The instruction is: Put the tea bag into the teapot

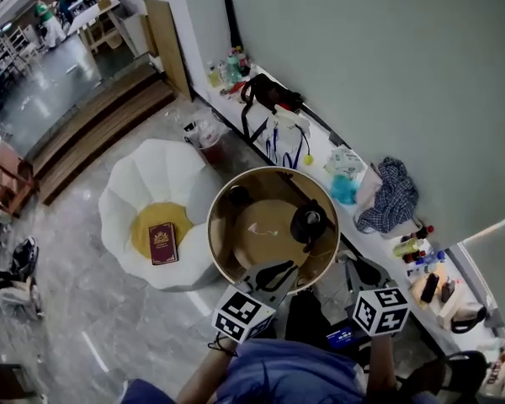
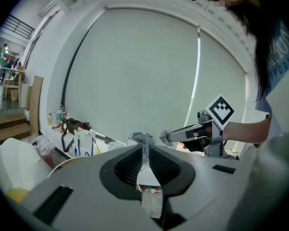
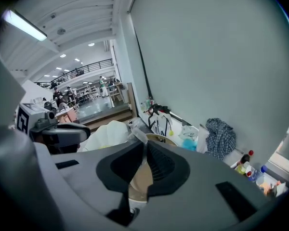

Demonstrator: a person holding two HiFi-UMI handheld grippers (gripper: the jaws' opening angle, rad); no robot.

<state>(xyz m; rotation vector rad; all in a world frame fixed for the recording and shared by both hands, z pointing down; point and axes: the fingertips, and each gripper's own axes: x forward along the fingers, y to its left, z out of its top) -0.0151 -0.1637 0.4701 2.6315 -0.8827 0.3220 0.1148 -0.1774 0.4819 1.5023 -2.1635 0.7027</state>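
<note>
A black teapot (image 1: 308, 223) stands on the right side of a round tan table (image 1: 227, 259). A small pale scrap (image 1: 273, 231) lies at the table's middle. My left gripper (image 1: 278, 272) (image 2: 144, 150) hovers over the table's near rim. Its jaws are closed on a translucent packet with a red-printed strip (image 2: 151, 196), which hangs down between them. My right gripper (image 3: 143, 146) (image 2: 169, 137) is beside it, off the table's near right edge. It is shut on a crumpled clear wrapper piece (image 3: 137, 134) that sticks out past its tips. Which piece contains the tea bag does not show.
A dark round object (image 1: 238, 196) sits at the table's far left. A white petal-shaped seat (image 1: 126, 192) with a red booklet (image 1: 162, 243) stands left of the table. A counter along the wall carries a checked cloth (image 1: 393, 194), bags and bottles (image 1: 227, 67).
</note>
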